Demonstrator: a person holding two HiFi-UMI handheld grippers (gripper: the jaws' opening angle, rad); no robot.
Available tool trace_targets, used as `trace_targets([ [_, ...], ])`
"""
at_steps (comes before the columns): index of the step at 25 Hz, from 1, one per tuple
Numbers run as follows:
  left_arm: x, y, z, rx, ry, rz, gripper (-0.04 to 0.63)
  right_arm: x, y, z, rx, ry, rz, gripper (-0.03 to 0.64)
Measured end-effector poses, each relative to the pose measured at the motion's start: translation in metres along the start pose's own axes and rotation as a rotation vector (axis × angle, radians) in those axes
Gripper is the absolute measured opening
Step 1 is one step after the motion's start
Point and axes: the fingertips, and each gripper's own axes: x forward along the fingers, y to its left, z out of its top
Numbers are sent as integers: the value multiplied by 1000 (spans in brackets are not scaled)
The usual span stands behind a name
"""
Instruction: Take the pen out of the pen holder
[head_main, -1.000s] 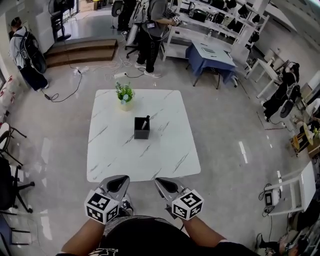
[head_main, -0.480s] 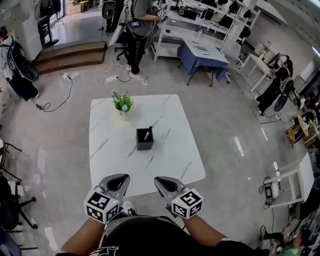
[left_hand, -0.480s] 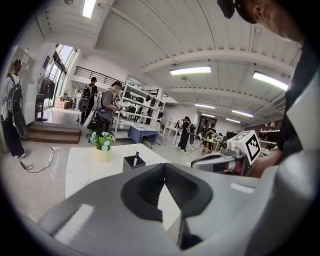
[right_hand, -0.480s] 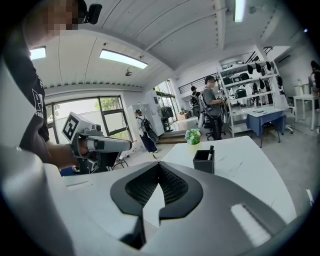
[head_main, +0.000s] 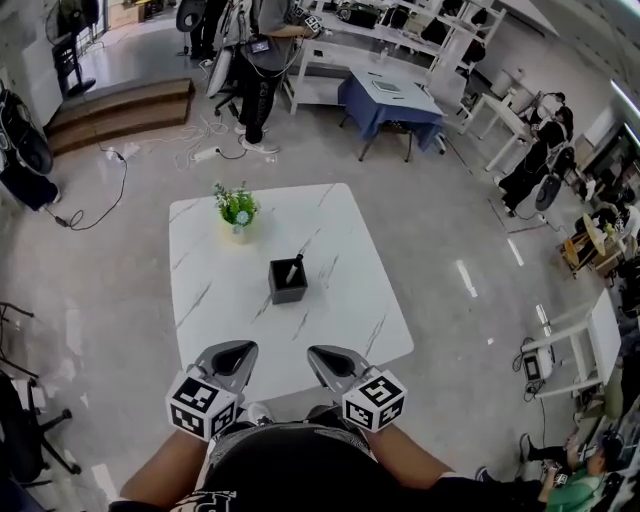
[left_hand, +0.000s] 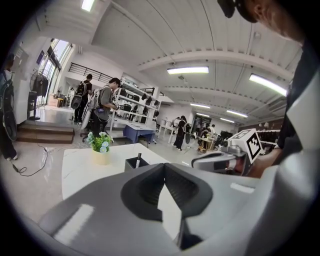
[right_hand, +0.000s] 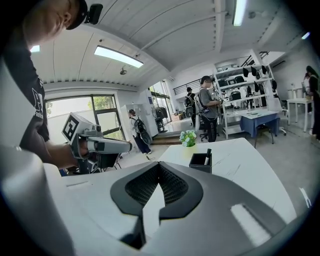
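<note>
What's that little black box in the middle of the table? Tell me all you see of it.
The pen holder is a small, square, black, open-topped box, matte like plastic. It stands upright near the middle of the white marble-look table, with one pen leaning inside. Nothing else touches it.

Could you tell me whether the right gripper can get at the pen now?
Probably yes: only bare table lies between the right gripper and the pen, which sticks up from its holder. The gripper's shut jaws must open first.
</note>
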Motion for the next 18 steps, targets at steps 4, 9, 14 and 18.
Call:
trace_targets([
  [4, 6, 2, -2, -3, 6, -13, 57, 0, -7, 0, 8, -1, -20, 2],
  [9, 14, 2, -1, -4, 8, -9, 57, 0, -17, 2, 4, -2, -20, 2],
  [14, 23, 4, 3, -14, 0, 32, 57, 5, -32, 9, -6, -1, 10, 2],
  [18, 31, 3, 11, -22, -13, 72, 57, 6, -43, 17, -23, 4, 49, 2],
])
